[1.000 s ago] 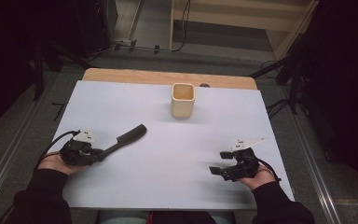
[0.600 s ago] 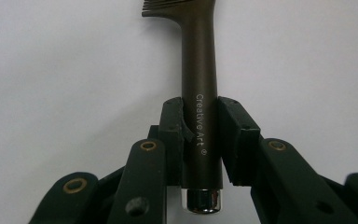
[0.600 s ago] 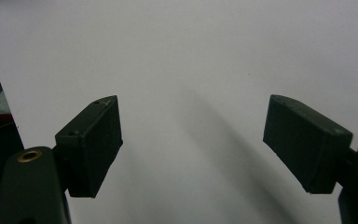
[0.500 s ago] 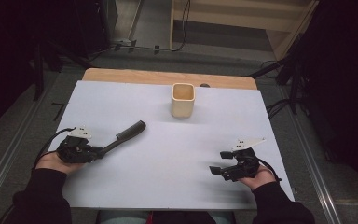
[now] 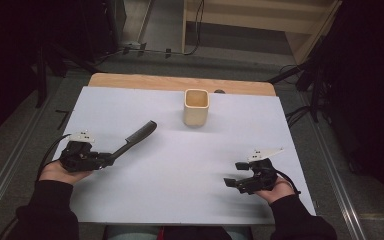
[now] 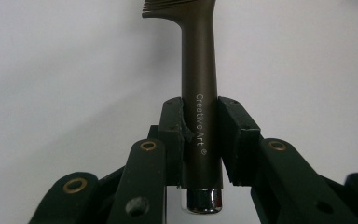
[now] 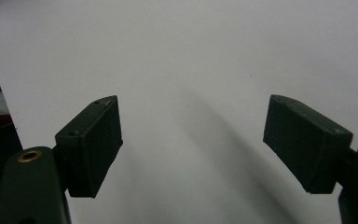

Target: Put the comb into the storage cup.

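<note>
We see a dark brown comb (image 5: 132, 140), slim and matte, with a round handle that reads "Creative Art" in pale letters and ends in a shiny chrome cap. It's clamped by that handle between the jaws of the left gripper (image 5: 105, 159), on the left half of the white table (image 5: 180, 200). Its toothed end angles away toward the table's far middle.

Right gripper (image 7: 193, 147) hangs over the white desk (image 7: 191, 56), jaws spread wide with nothing between them. Each black pad (image 7: 95, 140) tilts outward, and soft shadows stretch across the surface below. At the left, the desk's edge gives way to darkness.
</note>
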A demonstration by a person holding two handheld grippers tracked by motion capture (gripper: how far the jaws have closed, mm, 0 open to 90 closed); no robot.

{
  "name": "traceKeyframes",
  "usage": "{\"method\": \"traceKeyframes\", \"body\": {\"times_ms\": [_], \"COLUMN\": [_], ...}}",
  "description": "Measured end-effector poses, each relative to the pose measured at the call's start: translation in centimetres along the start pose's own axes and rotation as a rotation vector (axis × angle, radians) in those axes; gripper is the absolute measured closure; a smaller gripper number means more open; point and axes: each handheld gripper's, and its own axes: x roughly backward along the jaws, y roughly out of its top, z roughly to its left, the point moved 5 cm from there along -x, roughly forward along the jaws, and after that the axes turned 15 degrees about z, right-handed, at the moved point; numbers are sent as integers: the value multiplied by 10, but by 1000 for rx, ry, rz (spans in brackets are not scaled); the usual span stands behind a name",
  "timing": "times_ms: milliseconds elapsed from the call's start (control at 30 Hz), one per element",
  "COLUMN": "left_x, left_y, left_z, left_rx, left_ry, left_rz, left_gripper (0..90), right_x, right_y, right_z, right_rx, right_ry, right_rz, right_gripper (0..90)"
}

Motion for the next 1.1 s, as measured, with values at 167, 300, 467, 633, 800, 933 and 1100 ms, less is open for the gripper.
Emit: {"method": "traceKeyframes", "body": {"times_ms": [167, 300, 467, 633, 800, 933, 1100], "left_x": [4, 6, 6, 7, 6, 4, 2], "left_y": [7, 14, 24, 38, 49, 54, 61], "left_z": [-6, -12, -21, -29, -35, -35, -37], "left_rx": [12, 22, 21, 21, 36, 73, 100], "left_ry": [-3, -18, -16, -6, -10, -16, 17], "left_rz": [-45, -80, -115, -166, -208, -228, -266], "left_gripper": [731, 730, 730, 730, 731, 730, 730], "right_x": [0, 0, 1, 7, 8, 12, 13], "right_y": [2, 3, 5, 11, 17, 24, 34], "right_z": [1, 3, 3, 5, 12, 20, 30], "right_rx": [-3, -3, -23, -66, -62, -71, -86], "right_ry": [-2, -3, -31, -33, -32, -22, -28], "right_rz": [-8, -8, -41, -73, -85, -111, -118], "right_gripper": [175, 175, 175, 174, 175, 175, 174]}}
